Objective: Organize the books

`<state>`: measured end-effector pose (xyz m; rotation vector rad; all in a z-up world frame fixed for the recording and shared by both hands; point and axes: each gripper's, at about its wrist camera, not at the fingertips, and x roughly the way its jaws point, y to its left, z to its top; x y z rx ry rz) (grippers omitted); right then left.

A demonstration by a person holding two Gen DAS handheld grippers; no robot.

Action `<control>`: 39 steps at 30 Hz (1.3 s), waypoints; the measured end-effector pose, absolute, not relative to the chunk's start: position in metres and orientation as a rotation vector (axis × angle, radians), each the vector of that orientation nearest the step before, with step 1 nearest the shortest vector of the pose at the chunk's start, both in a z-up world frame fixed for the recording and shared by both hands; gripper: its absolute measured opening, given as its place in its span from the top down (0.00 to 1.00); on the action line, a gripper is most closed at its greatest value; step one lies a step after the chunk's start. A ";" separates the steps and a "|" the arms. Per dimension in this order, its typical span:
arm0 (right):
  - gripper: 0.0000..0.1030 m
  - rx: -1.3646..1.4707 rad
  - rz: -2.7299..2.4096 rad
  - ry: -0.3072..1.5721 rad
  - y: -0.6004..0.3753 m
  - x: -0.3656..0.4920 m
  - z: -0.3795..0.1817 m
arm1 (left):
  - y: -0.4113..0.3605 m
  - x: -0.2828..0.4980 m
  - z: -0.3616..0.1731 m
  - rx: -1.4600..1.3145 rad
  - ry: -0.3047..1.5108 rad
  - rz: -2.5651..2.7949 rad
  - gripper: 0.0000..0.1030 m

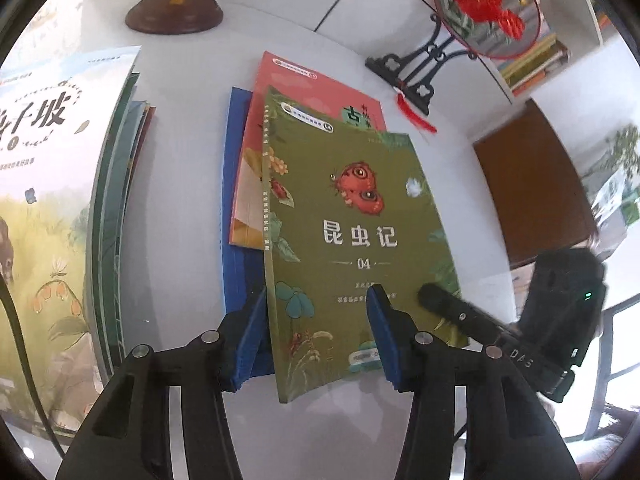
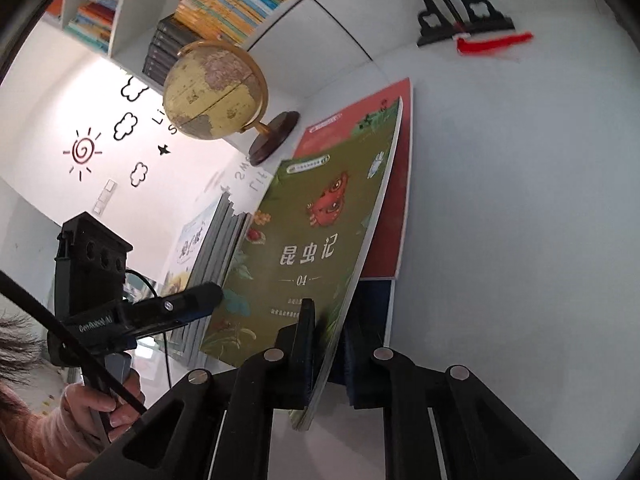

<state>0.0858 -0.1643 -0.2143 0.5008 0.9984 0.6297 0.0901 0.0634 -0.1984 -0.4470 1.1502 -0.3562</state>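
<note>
Green insect book (image 2: 316, 240): tilted up off the red book (image 1: 320, 92) and blue book (image 1: 236, 184) stacked flat on the white tabletop (image 1: 180, 200). My right gripper (image 2: 326, 344) pinches its lower edge; my left gripper (image 1: 316, 316) straddles its spine corner, pads spread, not pressing.

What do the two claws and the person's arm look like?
Both claws are black plastic with round silver bolts on top. The left claw has blue pads inside its fingers. The right claw has dark fingers; its body shows white lettering and a small green light. A black cable runs by the left claw's grey handle. The person wears a fuzzy pink sleeve.
</note>
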 end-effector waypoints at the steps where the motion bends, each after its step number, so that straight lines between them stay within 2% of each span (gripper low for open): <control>1: 0.88 0.477 0.620 0.996 -0.162 0.085 -0.213 | 0.063 0.090 -0.199 -0.439 1.148 -0.354 0.55; 10: 0.88 0.367 0.563 1.000 -0.156 0.089 -0.218 | 0.070 0.098 -0.197 -0.633 1.091 -0.533 0.55; 13: 0.87 0.352 0.553 1.000 -0.151 0.089 -0.226 | 0.061 0.100 -0.205 -0.578 1.122 -0.488 0.55; 15: 0.86 0.377 0.552 0.993 -0.153 0.088 -0.228 | 0.056 0.101 -0.205 -0.519 1.127 -0.431 0.69; 16: 0.86 0.384 0.549 0.993 -0.153 0.088 -0.229 | 0.053 0.102 -0.204 -0.477 1.132 -0.398 0.81; 17: 0.86 0.382 0.547 0.993 -0.153 0.088 -0.229 | 0.049 0.102 -0.204 -0.420 1.144 -0.366 0.82; 23: 0.86 0.271 0.525 0.949 -0.140 0.081 -0.209 | 0.045 0.095 -0.193 -0.302 1.116 -0.359 0.82; 39: 0.86 0.103 0.529 0.821 -0.114 0.063 -0.141 | 0.065 0.075 -0.131 -0.281 1.004 -0.359 0.82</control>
